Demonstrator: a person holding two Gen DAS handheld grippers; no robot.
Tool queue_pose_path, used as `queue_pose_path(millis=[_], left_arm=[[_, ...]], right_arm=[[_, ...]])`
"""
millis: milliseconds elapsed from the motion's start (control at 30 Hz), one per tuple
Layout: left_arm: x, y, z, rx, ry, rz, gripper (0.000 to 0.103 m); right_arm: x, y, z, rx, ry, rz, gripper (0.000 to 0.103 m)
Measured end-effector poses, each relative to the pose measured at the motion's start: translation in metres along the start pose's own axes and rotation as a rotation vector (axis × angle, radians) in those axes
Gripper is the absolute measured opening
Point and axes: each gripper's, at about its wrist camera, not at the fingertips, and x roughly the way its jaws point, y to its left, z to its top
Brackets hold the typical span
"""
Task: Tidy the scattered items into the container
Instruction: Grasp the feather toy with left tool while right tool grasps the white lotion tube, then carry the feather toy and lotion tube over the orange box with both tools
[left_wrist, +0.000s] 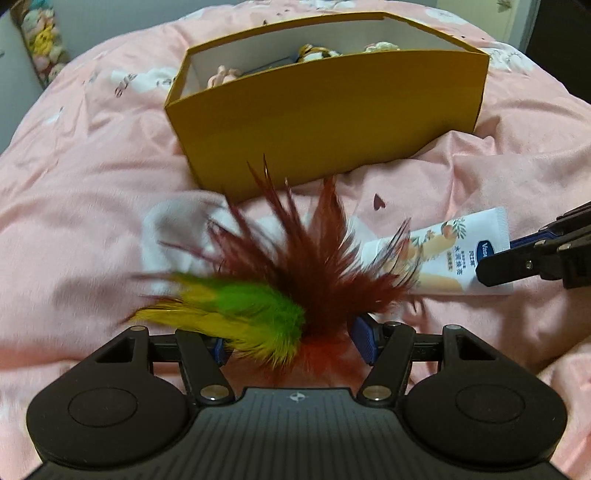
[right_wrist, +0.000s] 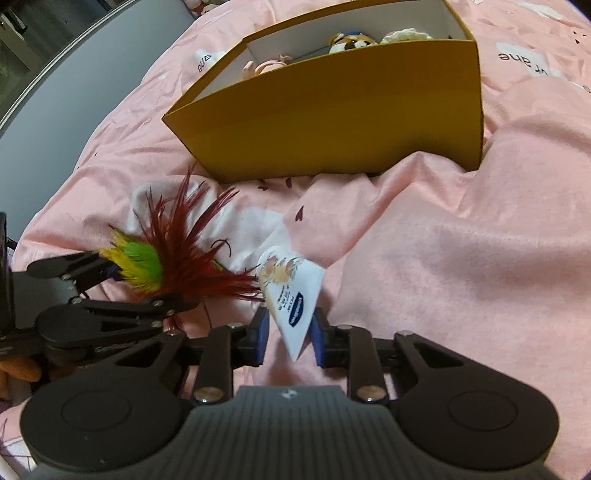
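A mustard-yellow box stands on the pink bedding, open at the top, with small toys inside; it also shows in the right wrist view. My left gripper is closed around a feather toy with dark red, green and yellow plumes, in front of the box. The left gripper and feathers also show in the right wrist view. My right gripper is shut on a white Vaseline tube. The tube lies right of the feathers, with the right gripper at its end.
A white sock lies on the bedding under the feathers, also in the right wrist view. The pink duvet is rumpled, with a fold against the box's right corner. A grey floor edge lies far left.
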Motion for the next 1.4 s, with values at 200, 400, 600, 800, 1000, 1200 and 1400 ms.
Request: queue_pose_path(millis=[200,400,600,800,1000,1200,1400], left_arm=[[0.006,0.005,0.004,-0.025,-0.021,0.005,0.067],[0.008,0.008,0.006,-0.039,-0.027,0.004,0.042],[0.009,0.016,0.003,-0.092,-0.031,-0.010,0.019],[-0.001,0.021,-0.001,-0.119,-0.092,-0.026,0.010],[-0.015,0.015,-0.002,-0.100,-0.162,-0.013,0.009],[-0.038,0.008,0.004,-0.087,-0.233,0.014,0.009],[-0.060,0.005,0.015,-0.090,-0.280,0.024,0.009]], right_arm=[[-0.005,-0.003,0.005,0.033,-0.045,0.016,0.004],[-0.005,0.005,0.021,0.016,-0.108,0.035,0.003],[0.007,0.012,0.030,0.004,-0.108,0.049,0.004],[0.005,0.012,0.029,0.003,-0.133,0.036,0.003],[-0.005,0.012,0.027,-0.006,-0.173,0.047,0.003],[-0.020,0.017,0.028,-0.044,-0.230,0.030,0.003],[-0.039,0.018,0.034,-0.069,-0.281,0.001,0.003]])
